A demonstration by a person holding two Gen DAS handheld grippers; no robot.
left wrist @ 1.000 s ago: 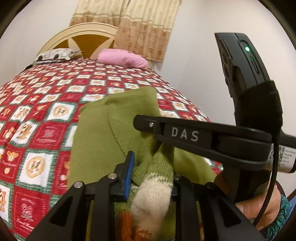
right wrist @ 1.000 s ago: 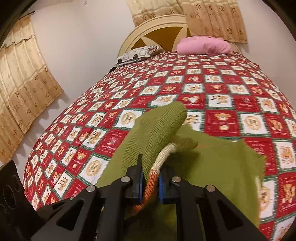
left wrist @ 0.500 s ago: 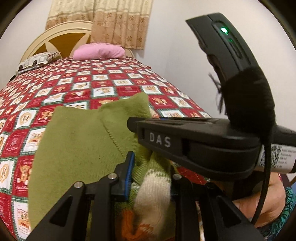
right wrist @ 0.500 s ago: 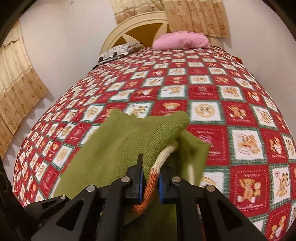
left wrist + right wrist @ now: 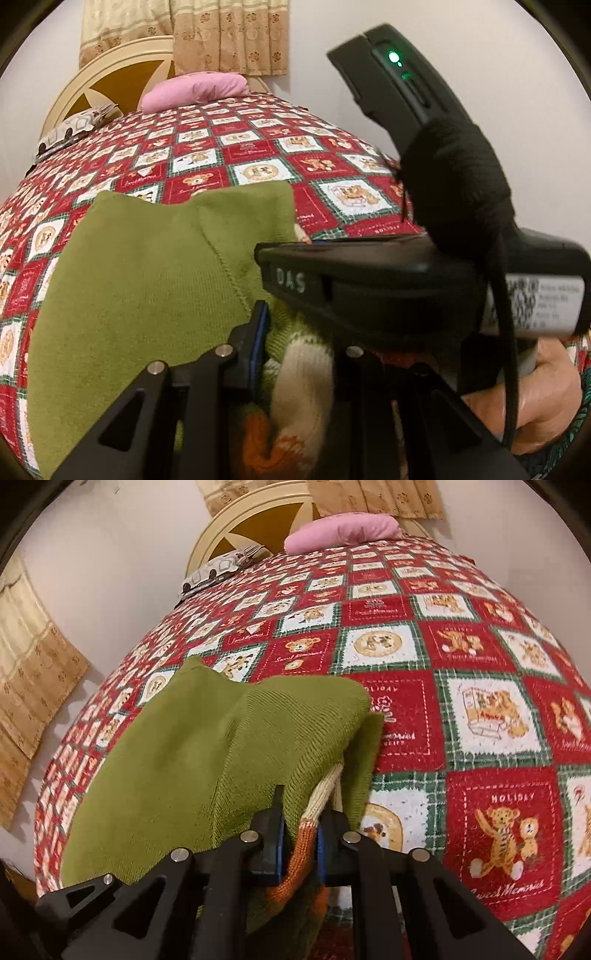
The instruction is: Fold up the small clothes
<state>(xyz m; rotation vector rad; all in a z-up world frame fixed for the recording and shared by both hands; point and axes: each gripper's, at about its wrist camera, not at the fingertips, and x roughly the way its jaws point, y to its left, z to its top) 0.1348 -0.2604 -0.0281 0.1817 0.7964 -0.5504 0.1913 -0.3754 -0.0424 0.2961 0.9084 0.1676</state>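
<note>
Green knitwear, a small sweater (image 5: 207, 753), is spread over the near part of a bed (image 5: 461, 635) and is held at its near edge by both grippers. The bed is covered by a quilt (image 5: 258, 155) printed in red and white squares with teddy bears and green checked borders. At the far end a rounded cream headboard (image 5: 255, 520) with brown panels is seen, with a pink pillow (image 5: 343, 531) and a patterned grey and white pillow (image 5: 218, 568) against it. Beige curtains (image 5: 207, 33) with a small bear print hang on the pale wall behind, and another such curtain (image 5: 29, 672) is seen at the left of the right wrist view.

The sweater's long axis cannot be told with certainty; its body runs from the grippers away toward the headboard, and its far edge is folded into two soft humps. The fabric is a fine ribbed knit, olive green, with a cream and orange striped band at the gripped edge.

The right gripper (image 5: 299, 834) is pinched tight on the orange and cream band, its blue pads pressed against the knit. The left gripper (image 5: 299, 343) has a thick bunch of cream and green knit between its fingers; its jaws have just been opening slightly, though the bunch is seemingly still touched by the pads. In the left wrist view the black body of the right gripper crosses the frame, and a hand (image 5: 535, 398) is seen beneath it.
</note>
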